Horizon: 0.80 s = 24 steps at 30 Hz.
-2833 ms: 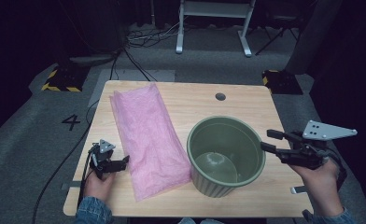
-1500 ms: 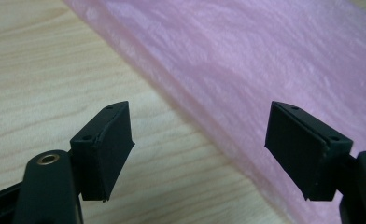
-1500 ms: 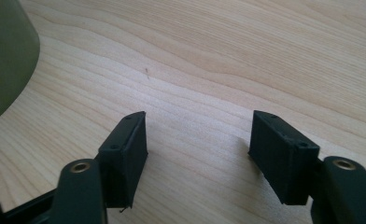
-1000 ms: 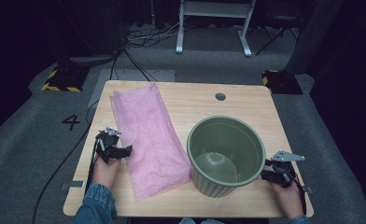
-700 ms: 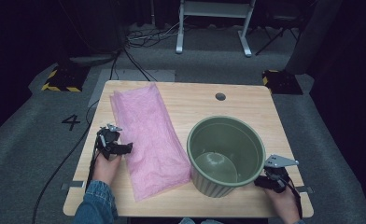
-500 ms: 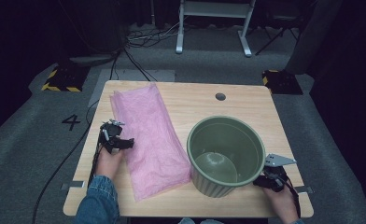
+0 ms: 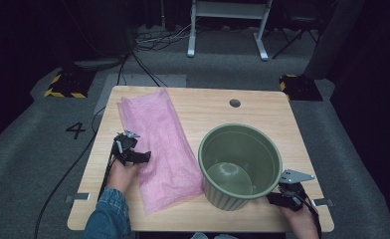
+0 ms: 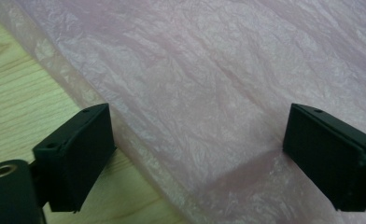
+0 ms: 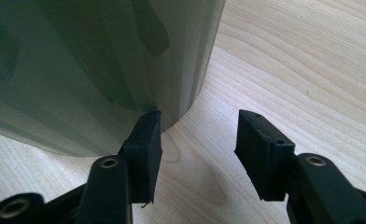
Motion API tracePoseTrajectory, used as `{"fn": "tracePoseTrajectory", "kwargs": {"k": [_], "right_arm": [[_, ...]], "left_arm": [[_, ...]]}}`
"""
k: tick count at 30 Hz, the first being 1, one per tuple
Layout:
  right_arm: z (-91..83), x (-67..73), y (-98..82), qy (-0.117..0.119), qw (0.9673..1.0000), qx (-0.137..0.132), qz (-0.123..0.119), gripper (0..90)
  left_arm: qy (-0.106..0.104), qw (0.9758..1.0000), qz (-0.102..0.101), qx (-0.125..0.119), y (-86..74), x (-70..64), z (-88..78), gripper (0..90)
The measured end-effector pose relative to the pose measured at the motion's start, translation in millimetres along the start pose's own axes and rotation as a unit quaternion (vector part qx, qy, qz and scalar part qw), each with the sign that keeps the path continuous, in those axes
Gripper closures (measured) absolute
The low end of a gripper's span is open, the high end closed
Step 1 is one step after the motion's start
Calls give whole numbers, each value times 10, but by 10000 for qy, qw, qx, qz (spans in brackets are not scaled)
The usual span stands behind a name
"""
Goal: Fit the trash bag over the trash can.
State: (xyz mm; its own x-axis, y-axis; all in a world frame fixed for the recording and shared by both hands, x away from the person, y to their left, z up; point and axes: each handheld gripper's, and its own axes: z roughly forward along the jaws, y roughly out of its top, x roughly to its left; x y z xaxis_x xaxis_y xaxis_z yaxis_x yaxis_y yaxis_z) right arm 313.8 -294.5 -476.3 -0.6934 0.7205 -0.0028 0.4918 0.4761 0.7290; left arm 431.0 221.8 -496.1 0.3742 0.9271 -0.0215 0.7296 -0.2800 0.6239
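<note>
A pink plastic bag lies flat along the left half of the wooden table. My left gripper is at the bag's left edge. In the left gripper view its jaws stand wide apart over the crinkled bag; they have just been opening, with the bag's edge between them but not pinched, so the left gripper is open. A green ribbed bin stands upright at the front right. My right gripper is low beside the bin's base. The right gripper is open, with one pad next to the bin's wall and bare table between the pads.
A round cable hole sits in the table near its far edge. A black cable trails off the table's left side to the floor. Metal stand legs rise on the carpet beyond the table.
My left gripper has moved away from the front edge and right, onto the bag's edge. My right gripper has come down from the bin's right side and slid left toward its base.
</note>
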Motion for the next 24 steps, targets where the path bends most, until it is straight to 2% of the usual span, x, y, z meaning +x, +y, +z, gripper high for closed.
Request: {"fn": "tracePoseTrajectory", "kwargs": {"k": [3,7,8,9,11,12,14,15,18,21,23,24], "right_arm": [[2,-14,13,1,10000,-4,24,506],[16,-37,22,11,10000,2,30,507],[22,-40,26,19,10000,8,31,508],[24,-39,28,24,10000,12,28,508],[24,-34,28,36,10000,16,26,508],[21,-30,26,48,10000,18,28,507],[8,-23,21,68,10000,13,31,506],[-3,-19,20,81,10000,-5,37,506],[-60,-3,4,115,9999,-22,30,507],[-117,-10,-29,221,9996,-81,131,506],[-145,-16,-38,339,9990,-157,227,506],[-152,-18,-37,387,9988,-186,255,506]], "left_arm": [[-11,9999,21,-101,20,-45,30,85],[-87,9997,137,-199,40,-93,15,221],[-137,9994,201,-242,36,-109,-1,291],[-174,9992,258,-266,32,-119,-10,403],[-152,9992,263,-273,33,-151,-28,542],[-158,9990,315,-265,32,-163,-35,675],[-105,9990,344,-272,25,-184,-41,826],[-120,9990,329,-295,15,-184,-42,869],[-340,9986,179,-369,-23,-137,-58,890],[-435,9976,215,-501,-76,-130,-91,893],[-608,9953,136,-745,-99,-106,-149,893],[-755,9927,93,-934,-107,-84,-202,893]]}}
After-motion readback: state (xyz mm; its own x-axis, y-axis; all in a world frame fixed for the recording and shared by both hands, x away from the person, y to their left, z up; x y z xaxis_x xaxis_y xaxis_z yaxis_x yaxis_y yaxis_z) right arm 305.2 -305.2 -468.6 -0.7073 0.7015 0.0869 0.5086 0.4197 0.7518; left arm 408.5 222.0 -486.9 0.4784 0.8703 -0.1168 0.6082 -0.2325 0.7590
